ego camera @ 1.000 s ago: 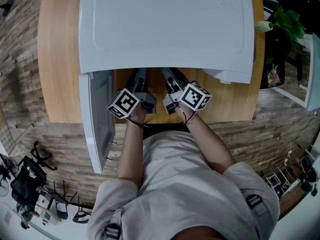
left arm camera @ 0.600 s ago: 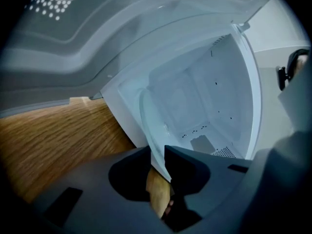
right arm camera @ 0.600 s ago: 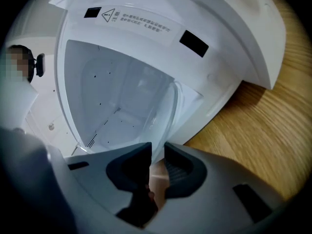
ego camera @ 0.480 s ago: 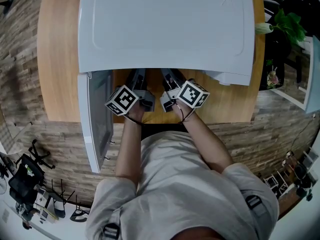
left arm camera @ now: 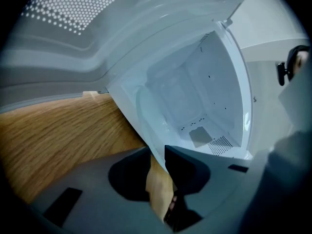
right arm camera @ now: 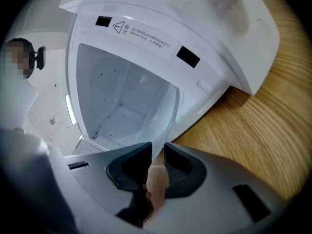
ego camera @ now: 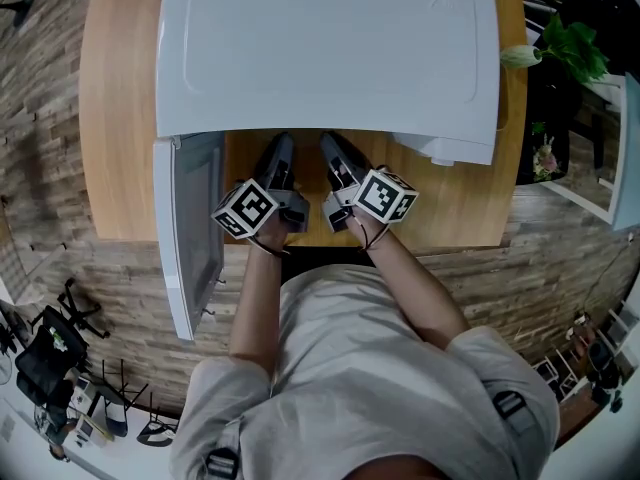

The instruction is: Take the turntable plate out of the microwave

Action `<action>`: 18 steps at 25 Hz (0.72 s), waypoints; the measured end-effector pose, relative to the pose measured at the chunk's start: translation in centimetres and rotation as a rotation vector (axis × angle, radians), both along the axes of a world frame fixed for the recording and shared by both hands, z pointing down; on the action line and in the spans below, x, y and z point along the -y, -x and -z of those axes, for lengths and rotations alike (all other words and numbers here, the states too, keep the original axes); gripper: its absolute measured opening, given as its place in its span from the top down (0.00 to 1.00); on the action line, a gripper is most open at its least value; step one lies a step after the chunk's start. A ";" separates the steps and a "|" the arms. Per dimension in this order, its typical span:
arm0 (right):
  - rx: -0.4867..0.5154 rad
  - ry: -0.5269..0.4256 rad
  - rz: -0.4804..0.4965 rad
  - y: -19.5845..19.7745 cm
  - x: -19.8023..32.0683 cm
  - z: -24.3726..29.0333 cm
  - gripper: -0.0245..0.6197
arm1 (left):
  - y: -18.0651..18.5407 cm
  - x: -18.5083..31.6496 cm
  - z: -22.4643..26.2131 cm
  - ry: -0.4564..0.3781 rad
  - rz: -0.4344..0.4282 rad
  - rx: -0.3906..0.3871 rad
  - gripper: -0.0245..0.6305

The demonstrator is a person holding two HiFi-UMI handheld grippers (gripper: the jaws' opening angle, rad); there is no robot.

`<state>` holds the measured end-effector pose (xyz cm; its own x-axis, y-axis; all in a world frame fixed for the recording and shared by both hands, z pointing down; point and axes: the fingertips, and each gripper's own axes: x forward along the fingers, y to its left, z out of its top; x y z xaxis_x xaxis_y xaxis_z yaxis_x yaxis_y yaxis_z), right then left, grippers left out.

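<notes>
The white microwave (ego camera: 330, 48) stands on a wooden table (ego camera: 115, 118) with its door (ego camera: 195, 228) swung open to the left. Both grippers reach into its opening side by side, the left gripper (ego camera: 278, 168) beside the right gripper (ego camera: 340, 163); their tips are hidden under the casing. In the left gripper view the clear glass turntable plate (left arm camera: 146, 126) runs from the cavity floor into the left gripper (left arm camera: 157, 152). In the right gripper view the plate (right arm camera: 168, 126) runs into the right gripper (right arm camera: 157, 150). Both pairs of jaws have just been closing and grip its rim.
A green plant (ego camera: 570, 43) stands past the table's right end. Black chairs (ego camera: 50, 368) are on the floor at the lower left. The open door juts out over the table's front edge next to my left arm.
Both grippers stay at the microwave's opening. A little more of their dark bodies shows outside the casing than before. The head view has shifted slightly.
</notes>
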<state>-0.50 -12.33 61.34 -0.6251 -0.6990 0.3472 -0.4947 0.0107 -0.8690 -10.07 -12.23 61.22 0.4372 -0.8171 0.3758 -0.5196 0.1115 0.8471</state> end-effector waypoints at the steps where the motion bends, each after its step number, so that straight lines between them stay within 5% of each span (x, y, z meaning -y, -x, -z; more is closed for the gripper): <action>1: -0.004 0.001 0.001 -0.1 -0.3 0.0 0.83 | 0.0 -0.3 0.0 0.004 0.000 0.002 0.81; 9: -0.018 0.007 0.009 -0.8 -2.1 -0.1 0.83 | -0.5 -2.2 0.1 0.009 0.006 -0.005 0.81; 13: -0.020 -0.009 0.035 -0.7 -2.3 -0.3 0.82 | 0.2 -2.5 -0.2 0.003 -0.002 0.054 0.78; 18: -0.034 0.002 0.006 -1.8 -1.0 -0.7 0.75 | 2.0 -2.0 -1.0 0.014 0.069 0.008 0.71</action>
